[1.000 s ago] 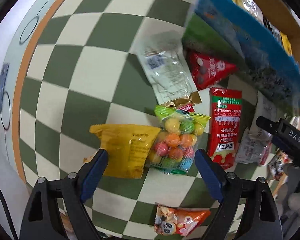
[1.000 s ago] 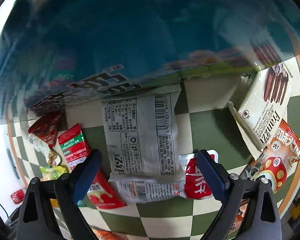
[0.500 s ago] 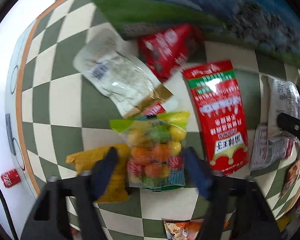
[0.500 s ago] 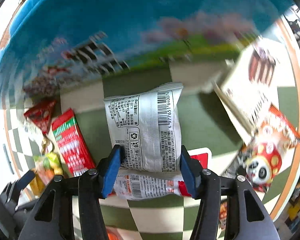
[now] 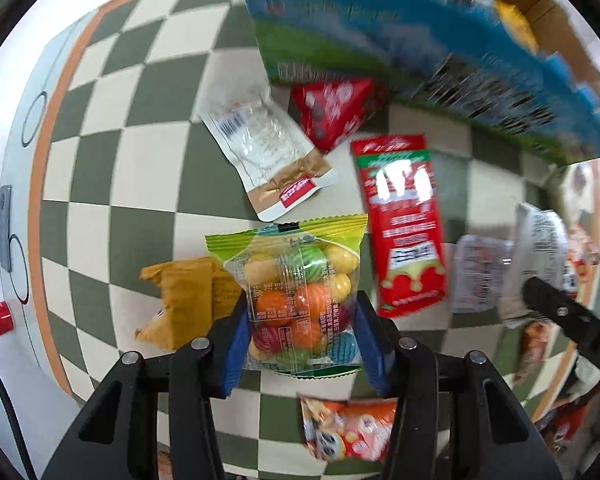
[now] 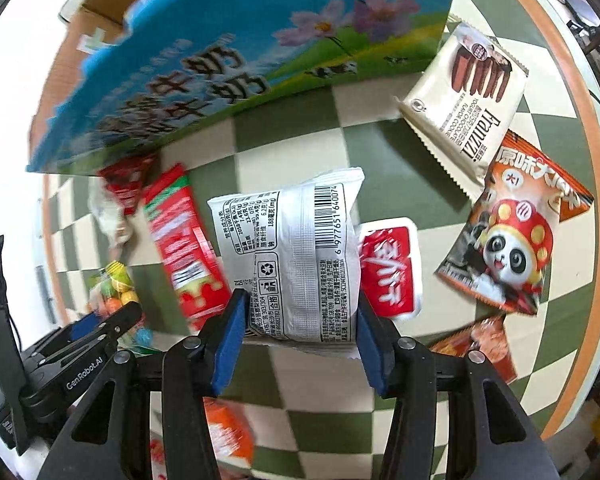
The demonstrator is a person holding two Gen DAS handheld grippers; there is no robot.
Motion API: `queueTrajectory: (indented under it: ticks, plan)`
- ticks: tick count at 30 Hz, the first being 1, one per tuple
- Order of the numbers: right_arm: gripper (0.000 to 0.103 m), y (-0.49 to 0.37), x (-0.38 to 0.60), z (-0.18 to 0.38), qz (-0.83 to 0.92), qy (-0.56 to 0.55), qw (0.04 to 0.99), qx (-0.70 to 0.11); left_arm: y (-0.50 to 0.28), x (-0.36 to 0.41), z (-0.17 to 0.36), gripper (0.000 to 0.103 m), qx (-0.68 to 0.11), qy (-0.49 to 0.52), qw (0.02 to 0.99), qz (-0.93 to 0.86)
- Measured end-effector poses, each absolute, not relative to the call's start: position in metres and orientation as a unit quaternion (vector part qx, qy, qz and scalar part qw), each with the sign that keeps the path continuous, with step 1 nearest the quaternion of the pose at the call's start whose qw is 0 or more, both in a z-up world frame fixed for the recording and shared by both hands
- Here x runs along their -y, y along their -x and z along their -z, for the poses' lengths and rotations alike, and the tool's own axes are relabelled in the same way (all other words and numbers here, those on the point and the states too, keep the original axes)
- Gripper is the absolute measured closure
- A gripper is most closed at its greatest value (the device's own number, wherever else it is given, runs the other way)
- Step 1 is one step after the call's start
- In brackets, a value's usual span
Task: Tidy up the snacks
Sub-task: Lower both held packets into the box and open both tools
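Observation:
My left gripper is shut on a clear bag of coloured candy balls with a green top, held a little above the checkered table. My right gripper is shut on a white snack packet with a barcode, lifted off the table. The left gripper also shows at the lower left of the right wrist view. A blue and green carton box with an open top stands behind the snacks; it also shows in the left wrist view.
On the checkered table lie a yellow packet, a clear sachet, a red triangular packet, a long red packet, an orange packet. Right: cookie packet, panda packet, red sachet.
Both grippers have closed: the left on the candy bag, the right on the white packet. Both packets have come up off the table and the views have pulled back from the box.

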State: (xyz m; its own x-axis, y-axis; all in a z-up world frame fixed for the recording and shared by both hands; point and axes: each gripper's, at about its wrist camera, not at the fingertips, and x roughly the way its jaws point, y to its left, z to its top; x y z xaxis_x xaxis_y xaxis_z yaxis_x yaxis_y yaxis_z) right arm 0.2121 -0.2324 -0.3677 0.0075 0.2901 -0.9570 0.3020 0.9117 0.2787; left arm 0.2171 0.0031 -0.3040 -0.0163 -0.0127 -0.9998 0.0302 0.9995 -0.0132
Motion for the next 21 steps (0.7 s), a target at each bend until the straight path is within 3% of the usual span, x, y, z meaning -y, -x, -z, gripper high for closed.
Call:
queueTrajectory:
  ticks: [9,15,21]
  plan:
    - [0.050,-0.208,0.253,0.288,-0.047,-0.264,0.694,-0.668,-0.246,0.011,0.190,0.057,-0.657,0.033,0.749,0.075]
    - [0.050,-0.225,0.258,0.227,-0.070,-0.300,0.714,-0.628,-0.328,0.018,0.154,0.057,-0.646,0.036,0.754,0.113]
    - [0.050,-0.275,0.245,0.197,-0.079,-0.285,0.747,-0.596,-0.399,0.029,0.167,0.057,-0.672,0.035,0.729,0.125]
